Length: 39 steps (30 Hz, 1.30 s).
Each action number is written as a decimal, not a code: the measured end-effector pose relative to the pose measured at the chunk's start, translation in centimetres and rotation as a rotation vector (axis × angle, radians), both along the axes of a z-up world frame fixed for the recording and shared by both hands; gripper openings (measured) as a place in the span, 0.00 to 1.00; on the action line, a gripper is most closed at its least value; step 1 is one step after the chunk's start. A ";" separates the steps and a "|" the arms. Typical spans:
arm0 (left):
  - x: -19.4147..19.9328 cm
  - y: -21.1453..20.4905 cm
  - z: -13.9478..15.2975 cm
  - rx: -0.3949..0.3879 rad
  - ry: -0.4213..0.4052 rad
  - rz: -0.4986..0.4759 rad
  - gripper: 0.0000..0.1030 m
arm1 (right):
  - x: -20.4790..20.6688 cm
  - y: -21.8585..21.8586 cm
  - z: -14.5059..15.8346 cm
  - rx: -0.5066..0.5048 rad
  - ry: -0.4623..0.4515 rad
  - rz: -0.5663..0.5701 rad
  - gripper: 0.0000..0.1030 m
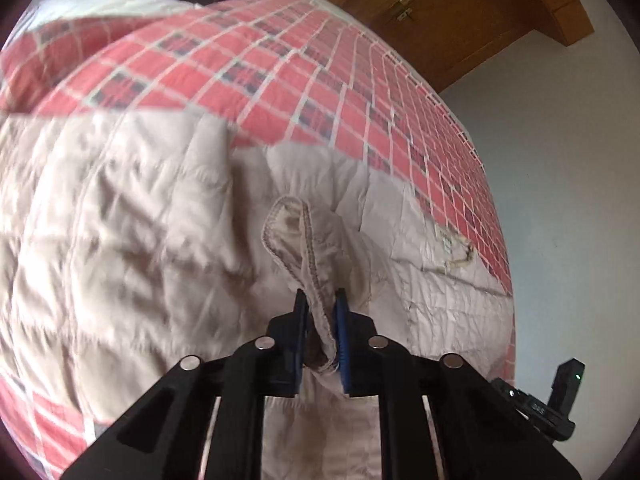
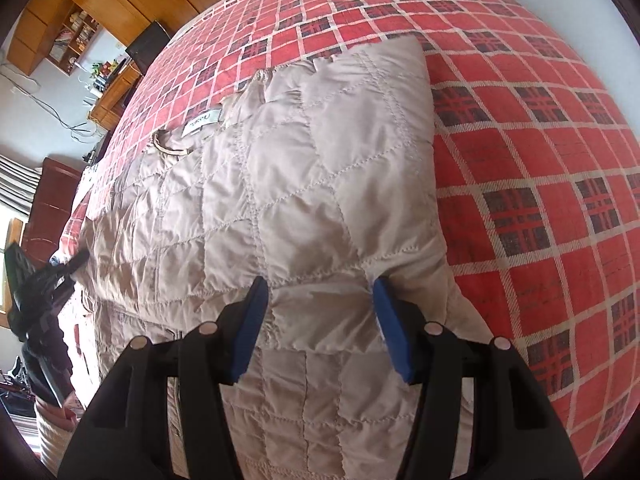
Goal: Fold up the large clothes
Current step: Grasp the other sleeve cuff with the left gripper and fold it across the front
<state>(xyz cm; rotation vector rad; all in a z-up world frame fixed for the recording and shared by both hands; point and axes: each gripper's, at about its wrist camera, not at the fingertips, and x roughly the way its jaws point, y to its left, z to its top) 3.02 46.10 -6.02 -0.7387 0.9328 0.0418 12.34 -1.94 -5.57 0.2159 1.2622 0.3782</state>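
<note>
A beige quilted jacket (image 2: 280,184) lies spread on a bed with a red checked cover (image 2: 540,160). In the left wrist view the jacket (image 1: 120,220) fills the lower left, and its sleeve cuff (image 1: 296,240) rises as a stitched loop. My left gripper (image 1: 320,300) is shut on that cuff, the fabric pinched between the blue pads. My right gripper (image 2: 318,286) hovers open just over a folded part of the jacket, its pads apart on either side of a quilted fold. The collar with a white label (image 2: 202,122) lies at the far left of the jacket.
The bed cover (image 1: 320,80) stretches beyond the jacket in both views. A wooden wardrobe (image 1: 440,8) stands behind the bed. Wooden shelves and a desk (image 2: 100,40) with a dark screen stand at the far left. The other gripper's body (image 2: 40,280) shows at the left edge.
</note>
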 end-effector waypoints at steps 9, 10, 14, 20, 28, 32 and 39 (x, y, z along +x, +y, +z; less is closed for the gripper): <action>3.1 0.6 -2.5 0.120 0.109 -0.062 0.24 | 0.9 0.3 -1.4 -0.028 0.014 -0.001 0.53; 2.5 0.6 -2.1 0.142 0.105 -0.061 0.29 | 0.9 0.4 -1.3 -0.036 0.012 0.005 0.53; 0.5 1.3 0.4 0.211 0.075 -0.018 0.32 | 0.7 0.7 0.5 -0.065 -0.016 0.021 0.53; 1.0 -2.9 5.4 0.274 -0.043 -0.099 0.37 | 0.8 3.9 3.6 -0.021 -0.070 0.092 0.56; 4.5 -6.7 -1.5 0.314 0.151 -0.203 0.37 | 1.4 7.6 -0.4 -0.155 -0.019 0.156 0.56; 4.2 -7.2 -3.3 0.317 0.146 -0.228 0.38 | 1.3 8.3 -1.8 -0.191 -0.048 0.181 0.61; 2.8 -6.0 -0.4 0.276 0.111 -0.185 0.41 | 0.7 8.0 0.4 -0.096 -0.021 0.147 0.59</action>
